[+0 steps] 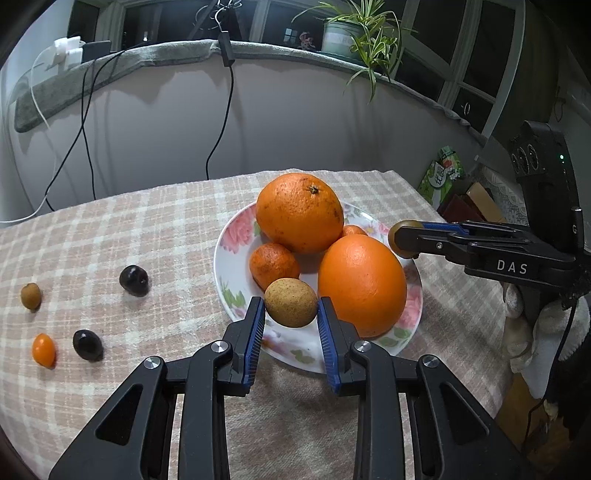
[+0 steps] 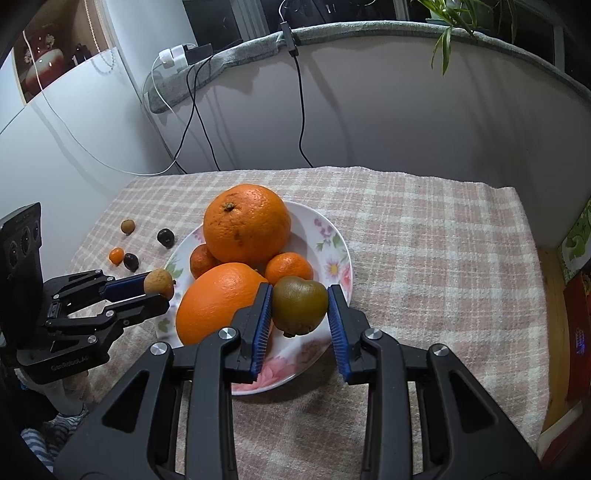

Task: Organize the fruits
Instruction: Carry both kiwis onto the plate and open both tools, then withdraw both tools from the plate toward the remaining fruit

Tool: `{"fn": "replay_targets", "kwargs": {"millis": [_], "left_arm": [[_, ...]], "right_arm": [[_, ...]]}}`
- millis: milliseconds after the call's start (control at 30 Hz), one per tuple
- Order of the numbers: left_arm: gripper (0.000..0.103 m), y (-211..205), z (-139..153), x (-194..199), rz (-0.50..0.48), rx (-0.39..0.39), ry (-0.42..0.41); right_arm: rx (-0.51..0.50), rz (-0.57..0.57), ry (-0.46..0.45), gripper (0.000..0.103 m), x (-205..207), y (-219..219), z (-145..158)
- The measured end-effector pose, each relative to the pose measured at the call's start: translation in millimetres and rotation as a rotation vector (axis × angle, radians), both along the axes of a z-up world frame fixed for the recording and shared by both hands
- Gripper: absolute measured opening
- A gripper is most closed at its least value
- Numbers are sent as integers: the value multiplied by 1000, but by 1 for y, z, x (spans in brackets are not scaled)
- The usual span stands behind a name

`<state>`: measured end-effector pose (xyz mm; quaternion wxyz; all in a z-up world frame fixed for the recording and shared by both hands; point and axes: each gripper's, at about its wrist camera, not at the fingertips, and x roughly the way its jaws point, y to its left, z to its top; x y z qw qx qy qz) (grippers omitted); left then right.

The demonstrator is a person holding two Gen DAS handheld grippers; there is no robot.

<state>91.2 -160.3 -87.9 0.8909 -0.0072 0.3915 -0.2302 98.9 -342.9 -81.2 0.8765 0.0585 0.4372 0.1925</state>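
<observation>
A floral plate (image 1: pixel 236 258) (image 2: pixel 332 240) holds two big oranges (image 1: pixel 299 212) (image 2: pixel 245 223) and two small tangerines (image 1: pixel 273 264) (image 2: pixel 288 267). My left gripper (image 1: pixel 291 314) is shut on a tan longan (image 1: pixel 291 302) above the plate's near left rim; it shows in the right wrist view (image 2: pixel 159 282). My right gripper (image 2: pixel 300 314) is shut on a greenish-brown fruit (image 2: pixel 300 304) over the plate's right side, also seen in the left wrist view (image 1: pixel 400 238). On the cloth left of the plate lie a longan (image 1: pixel 30 296), a kumquat (image 1: pixel 43 350) and two dark fruits (image 1: pixel 134 280) (image 1: pixel 87 344).
The checked cloth (image 2: pixel 424 240) covers the table up to a white wall. Cables (image 1: pixel 221 140) hang down the wall. A plant (image 1: pixel 354 33) stands on the sill. Boxes and a green packet (image 1: pixel 441 177) sit off the table's right edge.
</observation>
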Motion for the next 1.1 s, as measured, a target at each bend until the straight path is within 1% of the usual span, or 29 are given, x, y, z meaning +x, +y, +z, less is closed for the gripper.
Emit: {"fn": "replay_targets", "kwargs": {"millis": [100,133,167,200,233,267,300,333,367,433,500,733,933,1000,1033,1100], "left_arm": [[28,0,0,1,-4,-3,0],[33,0,0,1,-5,-2,-2],[42,0,0,1,-4,-2,-3],[45,1,0,1,-4,-5,-4],[48,1,1,1,-4,-7,-5],[49,1,1,1,-3,-7,-8],[50,1,2,1,-1,-4,-9],[57,2,2,1,2,-2,-9],[59,3,2,1,5,-4,-10],[59,4,2,0,5,-9,-10],[60,5,3,0,7,-6,-13],[61,13,8,-3,24,-14,-25],[61,31,16,-6,60,-16,-48],[64,40,18,-8,78,-13,-55],[67,46,19,-9,90,-12,-59],[68,56,21,-12,108,-11,-62]], "right_arm": [[-6,-3,2,33,1,0,0],[-7,-3,4,34,1,0,-1],[-6,-5,4,40,2,0,0],[-4,-9,0,50,1,0,0],[-3,-13,-5,56,1,-1,1],[-1,-16,-13,61,1,-1,3],[1,-17,-17,61,1,-2,4],[2,-16,-18,61,1,-2,5],[2,-17,-18,61,1,-2,6],[2,-16,-17,64,1,-2,6],[4,-20,-22,76,1,-1,7],[-2,-5,-40,77,-2,8,16],[-14,23,-58,77,-2,22,26],[-18,38,-64,77,-2,30,30],[-19,45,-68,77,-1,34,31],[-21,66,-75,77,-1,43,35]]}}
